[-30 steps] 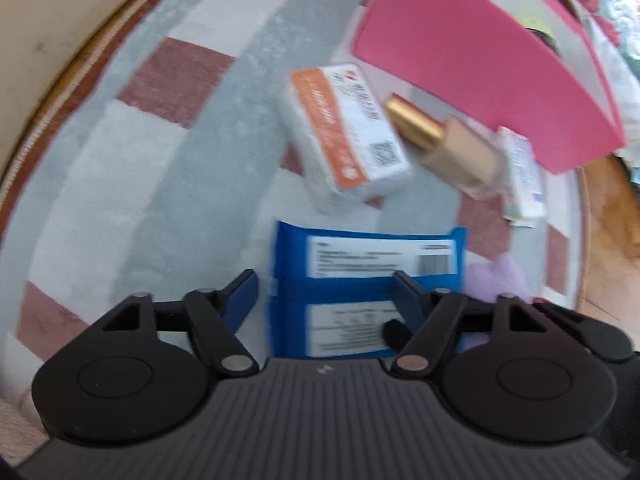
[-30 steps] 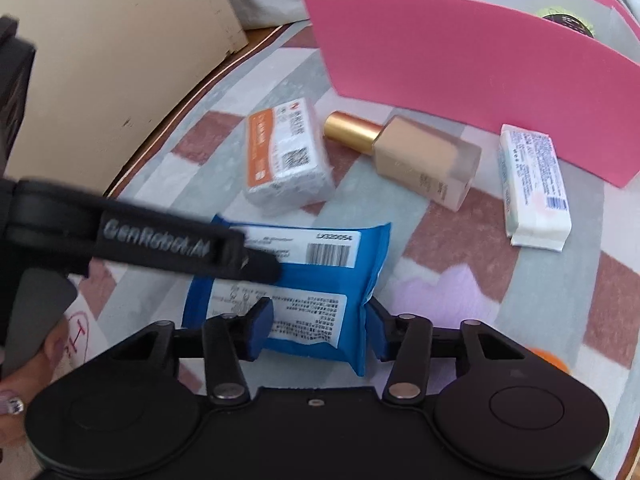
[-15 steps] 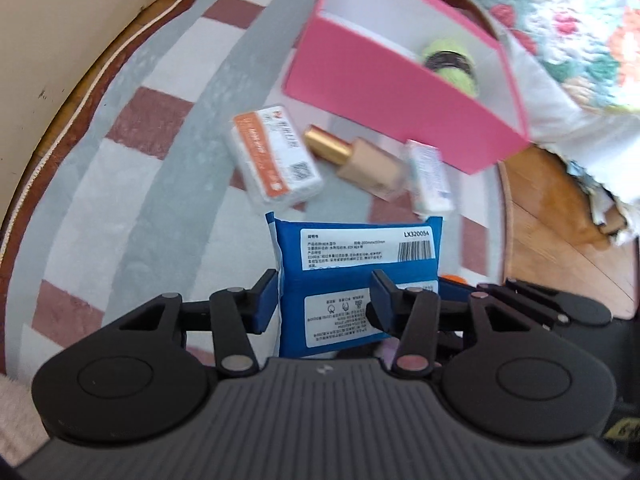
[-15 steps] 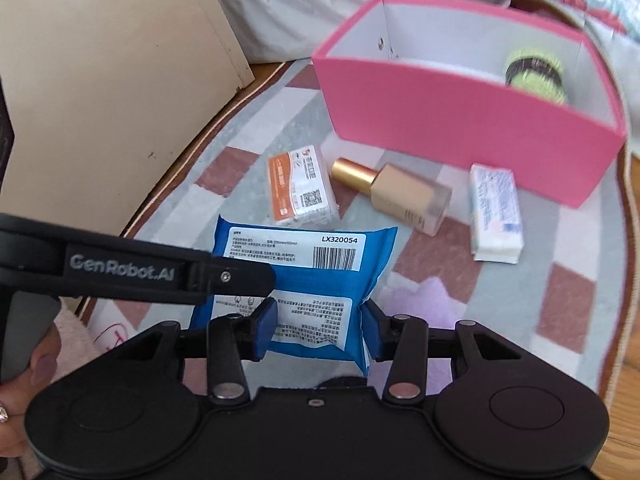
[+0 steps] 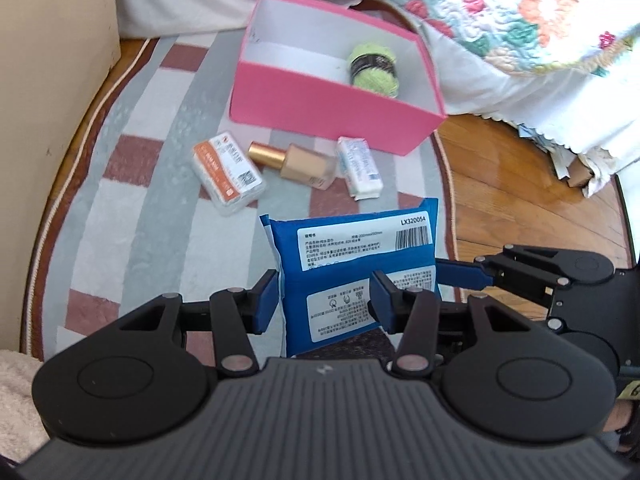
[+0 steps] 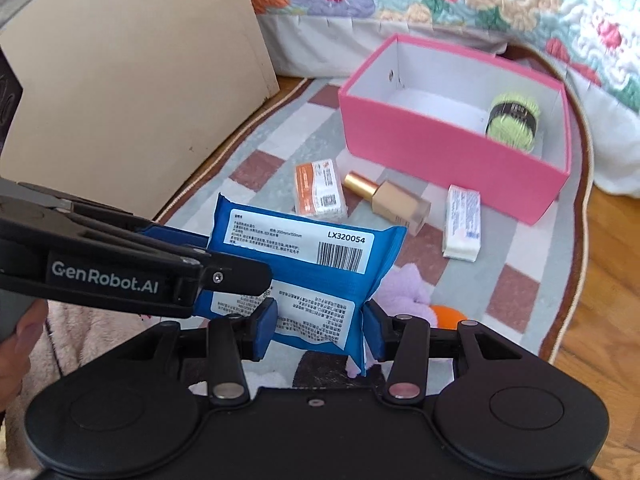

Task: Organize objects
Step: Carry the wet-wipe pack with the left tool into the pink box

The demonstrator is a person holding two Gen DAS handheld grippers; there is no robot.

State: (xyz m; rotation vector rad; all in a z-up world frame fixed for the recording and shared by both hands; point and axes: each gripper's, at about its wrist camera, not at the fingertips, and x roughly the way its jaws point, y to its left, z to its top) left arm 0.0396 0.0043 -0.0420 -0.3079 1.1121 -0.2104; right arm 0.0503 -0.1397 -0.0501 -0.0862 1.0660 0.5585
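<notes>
A blue wipes pack (image 5: 352,264) (image 6: 312,268) hangs in the air above the rug, gripped from both sides. My left gripper (image 5: 324,300) is shut on its near end. My right gripper (image 6: 320,324) is shut on its other end; its blue fingers (image 5: 460,274) show at the right of the left wrist view. An open pink box (image 5: 332,108) (image 6: 448,148) stands on the rug beyond, with a green yarn ball (image 5: 374,68) (image 6: 512,120) inside.
On the striped rug (image 5: 140,200) before the box lie an orange-white packet (image 5: 226,172), a gold-capped foundation bottle (image 5: 296,162) and a white packet (image 5: 360,166). A beige cabinet (image 6: 132,80) stands left, a quilted bed (image 5: 520,20) behind, wood floor (image 5: 520,188) right. A purple plush and orange object (image 6: 448,314) lie underneath.
Both grippers closed on the blue pack and lifted it off the rug. The views rose and pulled back, so the pink box's inside and the bed came into sight.
</notes>
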